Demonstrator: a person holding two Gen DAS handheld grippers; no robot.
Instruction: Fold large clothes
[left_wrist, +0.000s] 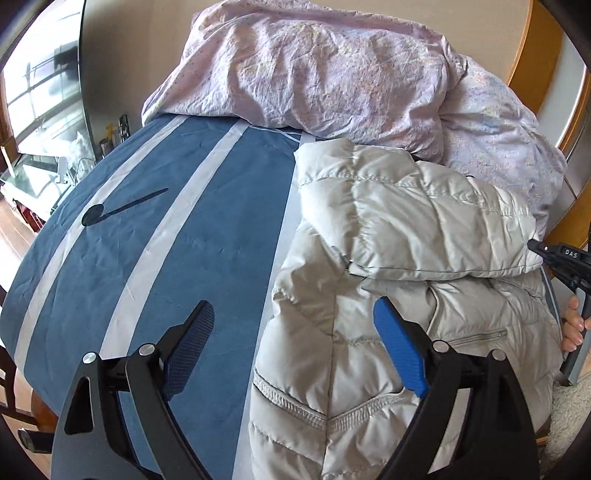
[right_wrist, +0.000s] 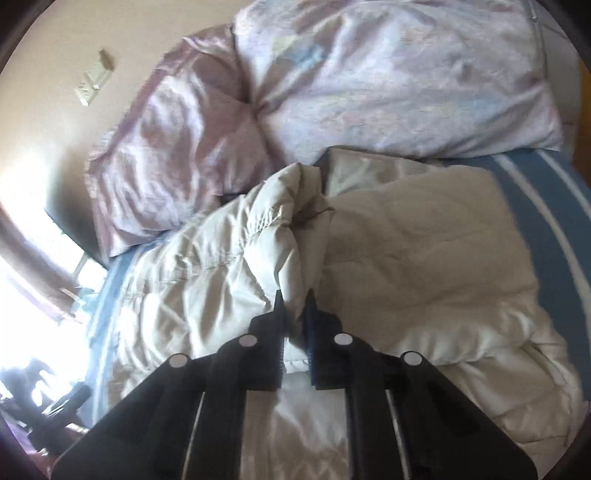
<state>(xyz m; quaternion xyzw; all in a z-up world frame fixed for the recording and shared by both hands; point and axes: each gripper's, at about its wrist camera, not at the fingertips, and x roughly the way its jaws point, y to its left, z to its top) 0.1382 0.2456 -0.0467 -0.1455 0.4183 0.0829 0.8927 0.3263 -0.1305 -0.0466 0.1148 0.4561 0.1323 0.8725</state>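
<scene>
The right gripper (right_wrist: 295, 306) is pinched on a fold of the pale puffy jacket (right_wrist: 369, 258), the cloth bunched between its two narrow fingers. The left gripper (left_wrist: 295, 343) stands wide and holds nothing; one blue pad (left_wrist: 400, 350) hovers over the jacket's near edge, the other (left_wrist: 192, 343) over the blue striped bedsheet (left_wrist: 166, 229). The jacket lies on the bed, partly folded, with a sleeve laid across its body, just in front of the crumpled lilac pillows (left_wrist: 314, 74).

The cloth looks slick and springy, so the thin pinch may slip out if the right gripper pulls fast, and the fold would then puff open. Because the left gripper straddles the jacket's edge and the sheet, closing here might catch the sheet along with the jacket, or grab only one layer (the stuffing hides how many layers lie there).

The left wrist view shows the sleeve's full lie, a pocket zip (left_wrist: 480, 338), the elastic hem, the tip of the other tool (left_wrist: 554, 254) at the far right with a hand (left_wrist: 574, 321) on it, and a dark note-shaped print on the sheet. The right wrist view, blurred, alone shows the pinch itself and the collar end rucked up near the pillows.
</scene>
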